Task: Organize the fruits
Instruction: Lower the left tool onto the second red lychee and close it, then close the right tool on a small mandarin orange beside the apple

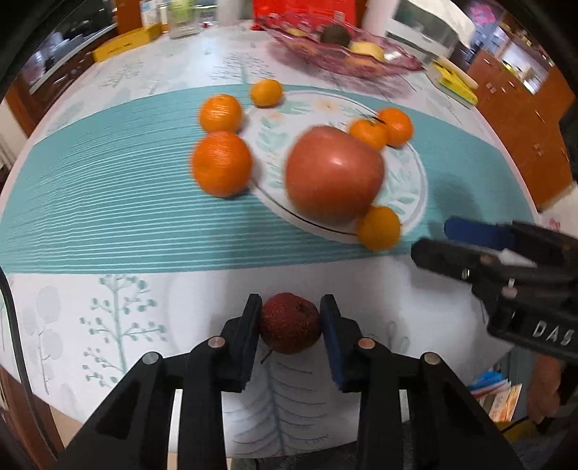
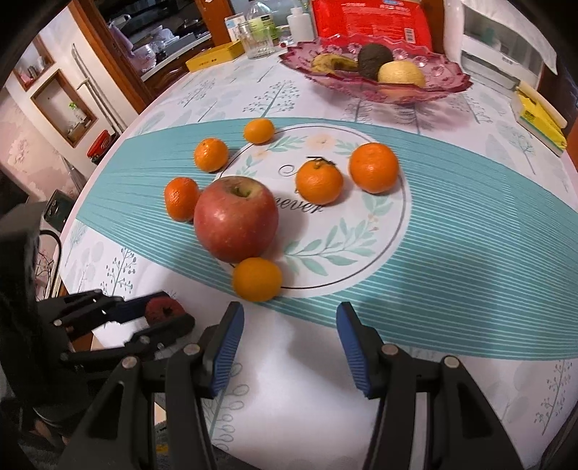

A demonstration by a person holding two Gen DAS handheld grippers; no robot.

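Observation:
My left gripper (image 1: 290,318) is shut on a small dark red fruit (image 1: 290,323) just above the white tablecloth near the table's front edge. The right wrist view shows that fruit (image 2: 164,309) at the lower left between the left gripper's fingers. My right gripper (image 2: 289,314) stands open over bare cloth, with nothing between its blue pads (image 2: 225,347); in the left wrist view the right gripper (image 1: 433,238) comes in from the right. A big red apple (image 2: 236,218) and several mandarins, the nearest mandarin (image 2: 256,278) just ahead, lie on the teal printed band. A pink glass bowl (image 2: 448,81) behind holds other fruit.
At the back of the table stand a yellow box (image 2: 213,59), a glass jar (image 2: 258,39), a red package (image 2: 372,21) and a white appliance (image 2: 505,54). A yellow pack (image 2: 538,119) lies at the right edge. The table's round edge runs close below both grippers.

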